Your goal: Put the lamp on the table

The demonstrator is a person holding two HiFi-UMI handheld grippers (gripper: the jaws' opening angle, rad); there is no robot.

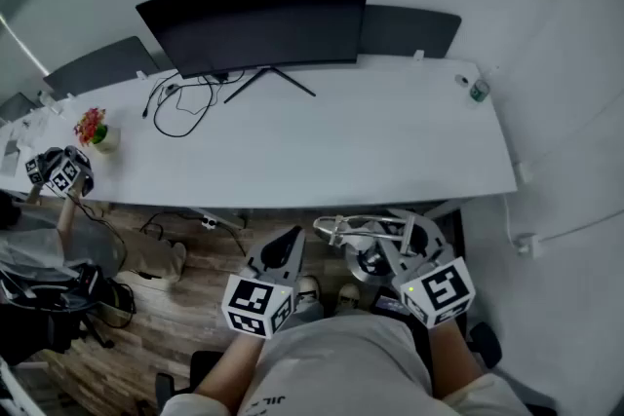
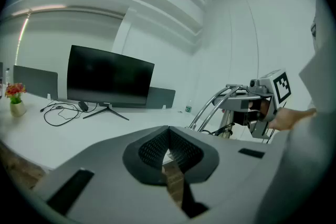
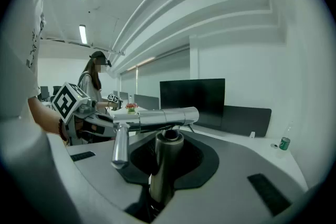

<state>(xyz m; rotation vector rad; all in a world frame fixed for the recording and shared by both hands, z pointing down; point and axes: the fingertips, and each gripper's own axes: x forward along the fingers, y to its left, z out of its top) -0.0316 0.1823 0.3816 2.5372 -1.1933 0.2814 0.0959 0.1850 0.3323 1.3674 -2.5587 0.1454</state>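
The lamp [image 1: 359,234] is a silver metal one with a tubular head and thin curved arms. It hangs below the near edge of the white table [image 1: 390,151], over my lap. My right gripper [image 1: 395,246] is shut on its upright stem. In the right gripper view the stem stands between the jaws [image 3: 163,176] and the lamp's head [image 3: 157,118] lies crosswise above them. My left gripper [image 1: 283,250] is beside it on the left, shut and empty [image 2: 169,152]. From the left gripper view the lamp [image 2: 223,102] shows at the right.
On the table stand a black curved monitor [image 1: 258,19], loose black cables [image 1: 180,107], a small flower pot [image 1: 95,130] at the left and a little bottle [image 1: 478,91] at the far right. Another person's marker cube [image 1: 60,172] is at the left edge. Wood floor lies below.
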